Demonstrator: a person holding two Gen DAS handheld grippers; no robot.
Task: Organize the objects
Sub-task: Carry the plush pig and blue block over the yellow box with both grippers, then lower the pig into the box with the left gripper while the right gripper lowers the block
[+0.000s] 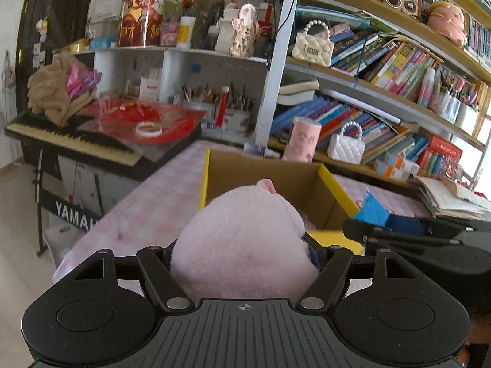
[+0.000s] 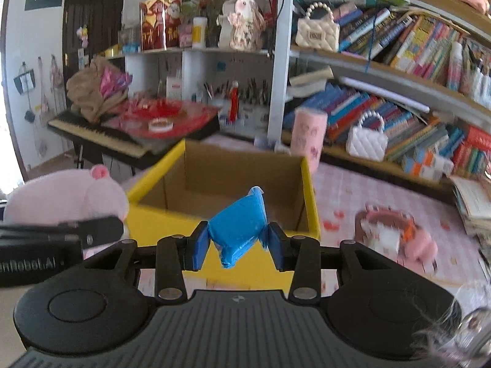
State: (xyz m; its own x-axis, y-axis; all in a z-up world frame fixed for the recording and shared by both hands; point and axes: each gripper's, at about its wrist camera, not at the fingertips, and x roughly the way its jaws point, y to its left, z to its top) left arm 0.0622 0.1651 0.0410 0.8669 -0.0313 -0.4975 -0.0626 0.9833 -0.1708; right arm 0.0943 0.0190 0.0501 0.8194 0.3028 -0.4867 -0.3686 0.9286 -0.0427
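**Both grippers loaded at the near side of the yellow box**

Nearest first: the left gripper (image 1: pixel 245 263) points forward and level, its linkage arms spread wide around a pink plush toy (image 1: pixel 245 245) that fills the gap between them. The fingertips are hidden behind the plush, but the toy is clearly clamped. In the right wrist view the same plush (image 2: pixel 64 196) sits at the far left, beside the box's left wall, with a pink ear on top.

The right gripper (image 2: pixel 237 242) also faces forward, roughly level. Its blue pads (image 2: pixel 201 247) are partly closed and pinch a crumpled blue packet (image 2: pixel 239 227), which sticks up and slightly right between them. From the left wrist view, the packet (image 1: pixel 373 208) and right gripper appear at the right, just beside the box's right wall.

Just beyond both grippers stands the yellow cardboard box (image 2: pixel 300 190), open-topped with a brown interior; what can be seen of the inside holds nothing. It rests on a pink checked tablecloth (image 2: pixel 337 190).

Right of the box, on the cloth, lies a blurred pink object (image 2: pixel 396 236); its kind cannot be told.

Further back: a pink tumbler (image 2: pixel 308 132), a white quilted handbag (image 2: pixel 366 138), crowded bookshelves (image 2: pixel 399 61), and at left a keyboard (image 1: pixel 67 141).
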